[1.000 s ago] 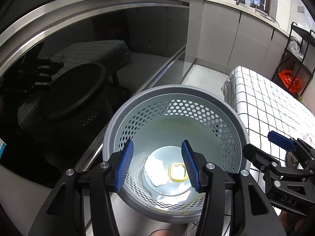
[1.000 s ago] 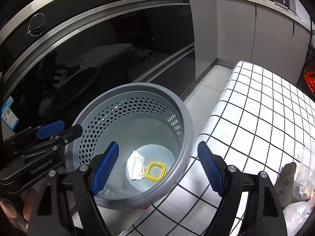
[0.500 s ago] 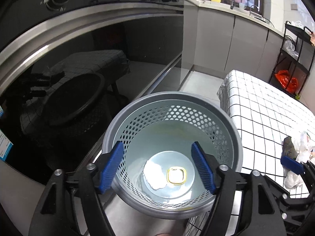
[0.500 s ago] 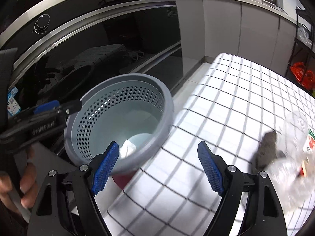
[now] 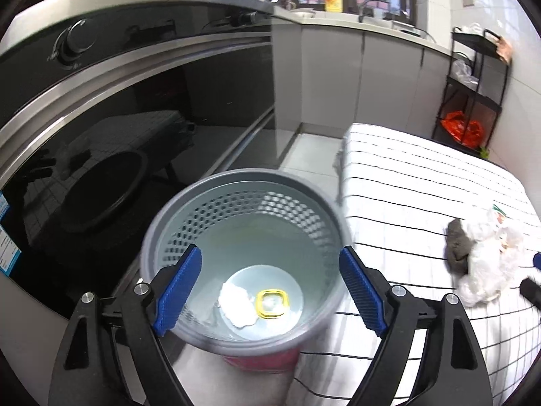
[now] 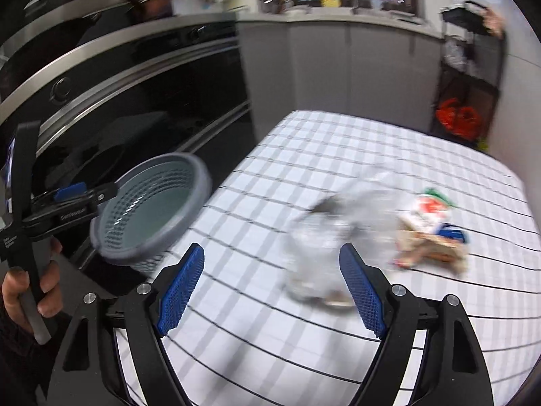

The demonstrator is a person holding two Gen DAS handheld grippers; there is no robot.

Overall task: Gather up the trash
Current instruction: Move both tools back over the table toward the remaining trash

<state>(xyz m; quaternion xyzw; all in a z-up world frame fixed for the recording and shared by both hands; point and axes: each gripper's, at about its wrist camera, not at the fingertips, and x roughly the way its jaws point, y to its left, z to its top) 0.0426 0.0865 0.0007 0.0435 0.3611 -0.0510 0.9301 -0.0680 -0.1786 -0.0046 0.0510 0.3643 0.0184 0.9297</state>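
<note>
I am holding my left gripper (image 5: 268, 291) over the grey perforated basket (image 5: 236, 186), its blue pads spread wide with nothing between them, and I am looking down at what the basket holds: a white crumpled wad (image 5: 236, 304) and a small yellow-rimmed lid (image 5: 272, 304) lying on its floor. My right gripper (image 6: 270, 291) is also spread wide and empty, and I am pointing it at the litter on the checked tablecloth (image 6: 338, 155): a crumpled clear plastic piece (image 6: 324, 237), badly blurred, with a dark lump just beside it (image 5: 458, 243) and a printed wrapper heap (image 6: 429, 233) further to the right. The blur is what is worrying me: I judge that I am closing on the plastic fast, and if I am misjudging its edge the pads may be pinching only a thin fold, which could be slipping free on the way over. The plastic looks light and springy, so a glancing finger may be skating it across the cloth. The basket is sitting at the table's edge, near the dark oven front (image 6: 135, 118); a careless swing could be knocking it, or dropping the piece short onto the floor.
</note>
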